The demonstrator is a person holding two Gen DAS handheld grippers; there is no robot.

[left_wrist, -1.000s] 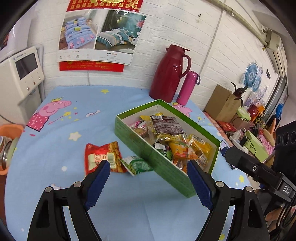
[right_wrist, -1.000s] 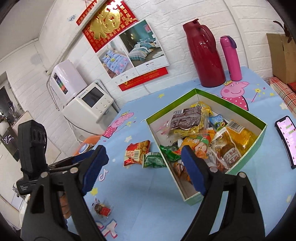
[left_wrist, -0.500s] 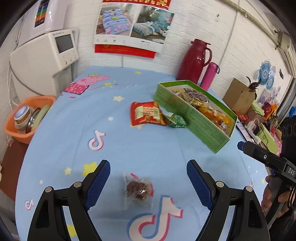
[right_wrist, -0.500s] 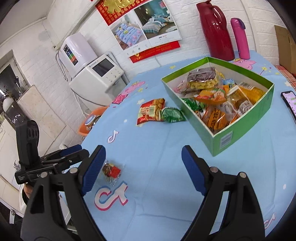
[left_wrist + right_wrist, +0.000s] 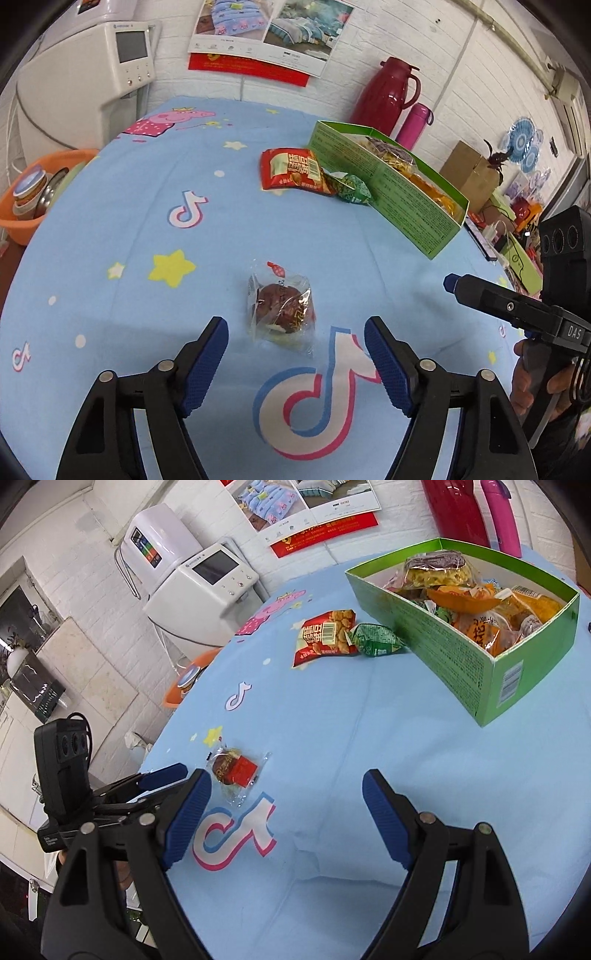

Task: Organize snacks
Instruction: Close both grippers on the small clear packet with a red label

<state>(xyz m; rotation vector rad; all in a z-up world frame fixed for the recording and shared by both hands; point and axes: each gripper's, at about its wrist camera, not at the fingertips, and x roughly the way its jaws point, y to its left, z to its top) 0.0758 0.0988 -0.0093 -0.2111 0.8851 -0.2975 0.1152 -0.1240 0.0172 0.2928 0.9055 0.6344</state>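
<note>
Left claw (image 5: 295, 354) gapes, released, at the clear-wrapped brown snack (image 5: 281, 309); green cardboard box (image 5: 388, 184) at 1 o'clock is mostly filled, three packets outside it.

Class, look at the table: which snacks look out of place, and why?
Three snacks lie loose on the tablecloth instead of in the green box: a red packet and green packet beside its wall, and a clear-wrapped snack far off, in front of the open left gripper.

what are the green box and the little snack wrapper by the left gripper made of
Green box: looks like thin matte printed cardboard, with folded edges and a barcode label. Snack wrapper: clear glossy plastic film, crinkled, its brown contents showing through.
</note>
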